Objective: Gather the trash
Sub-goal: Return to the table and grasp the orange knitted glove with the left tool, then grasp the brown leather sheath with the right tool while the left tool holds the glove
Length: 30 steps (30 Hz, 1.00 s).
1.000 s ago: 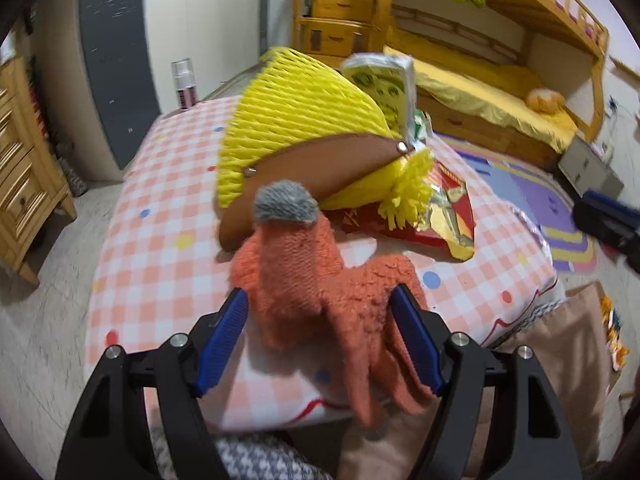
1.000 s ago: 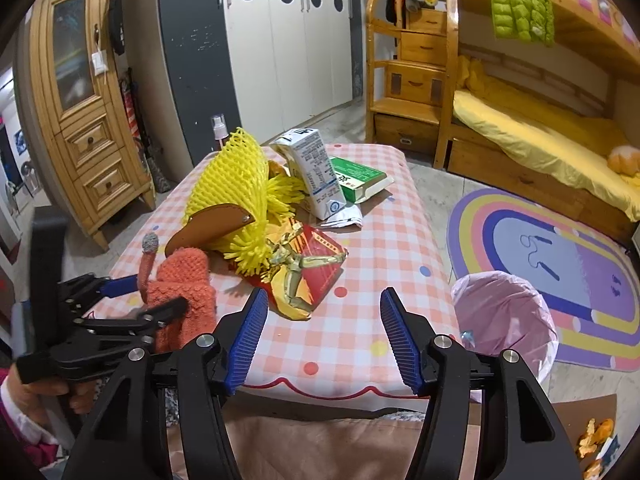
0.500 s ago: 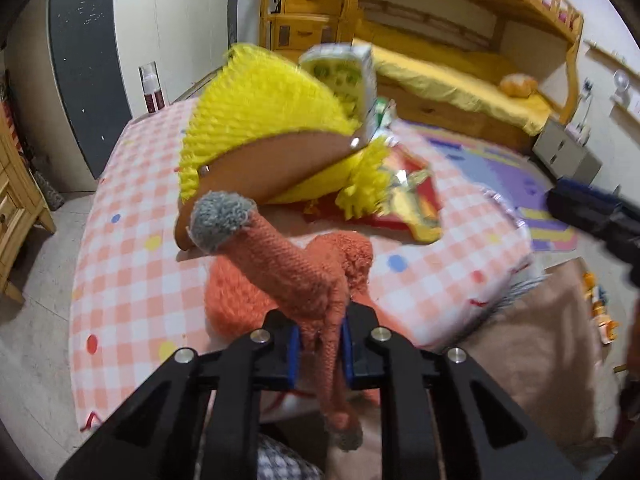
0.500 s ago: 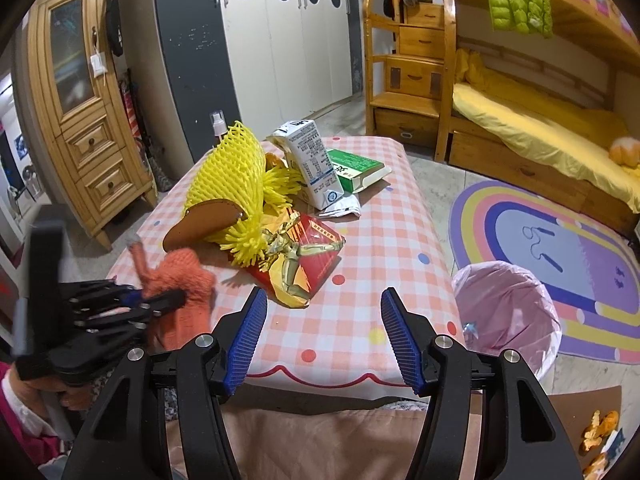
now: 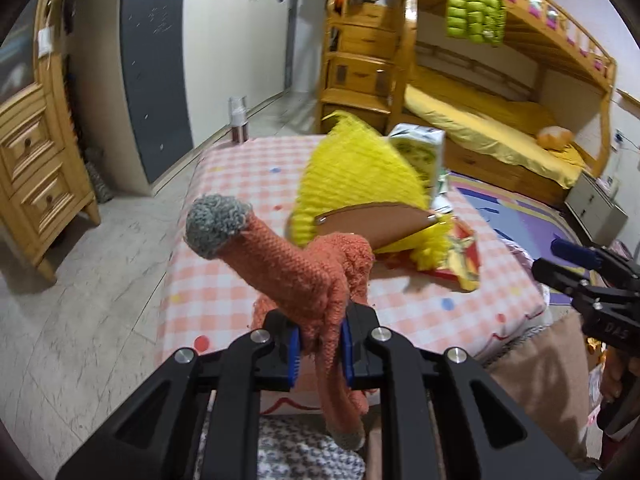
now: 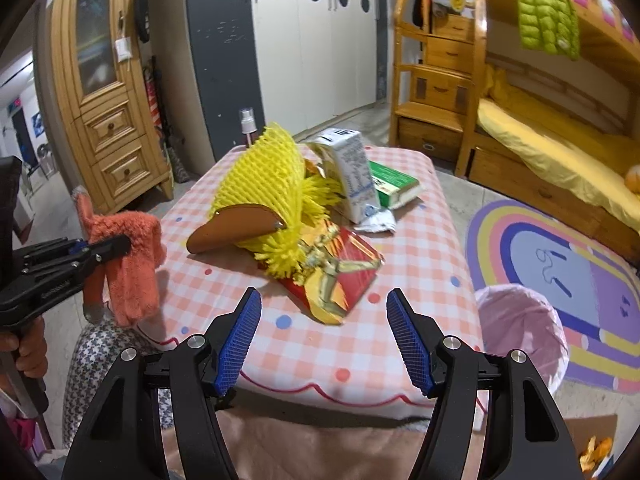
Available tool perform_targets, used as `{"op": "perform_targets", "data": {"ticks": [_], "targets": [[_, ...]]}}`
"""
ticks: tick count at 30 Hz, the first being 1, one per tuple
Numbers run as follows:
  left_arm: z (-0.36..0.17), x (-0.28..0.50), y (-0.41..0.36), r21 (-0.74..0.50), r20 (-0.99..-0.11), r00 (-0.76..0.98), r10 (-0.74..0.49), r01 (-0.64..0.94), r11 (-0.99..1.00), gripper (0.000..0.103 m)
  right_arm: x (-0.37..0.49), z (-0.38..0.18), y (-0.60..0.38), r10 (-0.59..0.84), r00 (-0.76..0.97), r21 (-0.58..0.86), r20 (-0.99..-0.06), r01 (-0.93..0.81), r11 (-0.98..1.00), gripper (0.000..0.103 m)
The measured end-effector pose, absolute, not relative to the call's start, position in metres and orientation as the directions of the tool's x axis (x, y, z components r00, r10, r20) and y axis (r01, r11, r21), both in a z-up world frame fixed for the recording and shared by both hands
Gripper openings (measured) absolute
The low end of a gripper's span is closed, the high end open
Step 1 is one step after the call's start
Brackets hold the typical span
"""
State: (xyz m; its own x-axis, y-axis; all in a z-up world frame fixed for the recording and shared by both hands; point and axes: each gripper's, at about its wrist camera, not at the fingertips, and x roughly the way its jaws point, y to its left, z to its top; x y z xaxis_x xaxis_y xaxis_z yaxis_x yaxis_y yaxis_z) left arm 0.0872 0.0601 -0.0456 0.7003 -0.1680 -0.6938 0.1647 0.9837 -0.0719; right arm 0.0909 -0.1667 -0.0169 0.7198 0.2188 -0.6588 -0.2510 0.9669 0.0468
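- The table (image 6: 400,248), under a pink-and-white checked cloth with coloured dots, fills the middle of both views, with the clutter piled toward its far half.
- A pink-lined bin (image 6: 520,320) stands on the floor at the table's right corner, lower right of the right wrist view, beside a rainbow rug (image 6: 560,256).
- The yellow foam net (image 6: 260,176) is the biggest thing on the cloth, centre of the frame, with a brown leather flap (image 6: 232,232) lying against its near side.
- A red and gold wrapper (image 6: 340,276) lies crumpled just in front of the net, touching its fringe.
- A white milk carton (image 6: 352,172) stands tilted behind the net, a green box (image 6: 392,184) beside it on the right.
- The orange knitted glove (image 5: 316,276) is off the cloth at the near left edge, one grey-tipped finger sticking up, the rest hanging.
- The left gripper (image 5: 320,344) is clamped tight on the glove, blue pads pressed into the knit.
- The right gripper (image 6: 324,336) hangs above the near edge of the table, its jaws opening with nothing between them.
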Motion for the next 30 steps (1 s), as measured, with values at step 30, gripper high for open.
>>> {"op": "perform_targets", "data": {"ticks": [30], "targets": [[-0.102,0.141,0.065,-0.096,-0.791,0.589,-0.165,0.146,0.985,0.014,0.176,-0.051,-0.094,0.38,0.547,0.091,-0.746,-0.481,0.872,0.03]]}}
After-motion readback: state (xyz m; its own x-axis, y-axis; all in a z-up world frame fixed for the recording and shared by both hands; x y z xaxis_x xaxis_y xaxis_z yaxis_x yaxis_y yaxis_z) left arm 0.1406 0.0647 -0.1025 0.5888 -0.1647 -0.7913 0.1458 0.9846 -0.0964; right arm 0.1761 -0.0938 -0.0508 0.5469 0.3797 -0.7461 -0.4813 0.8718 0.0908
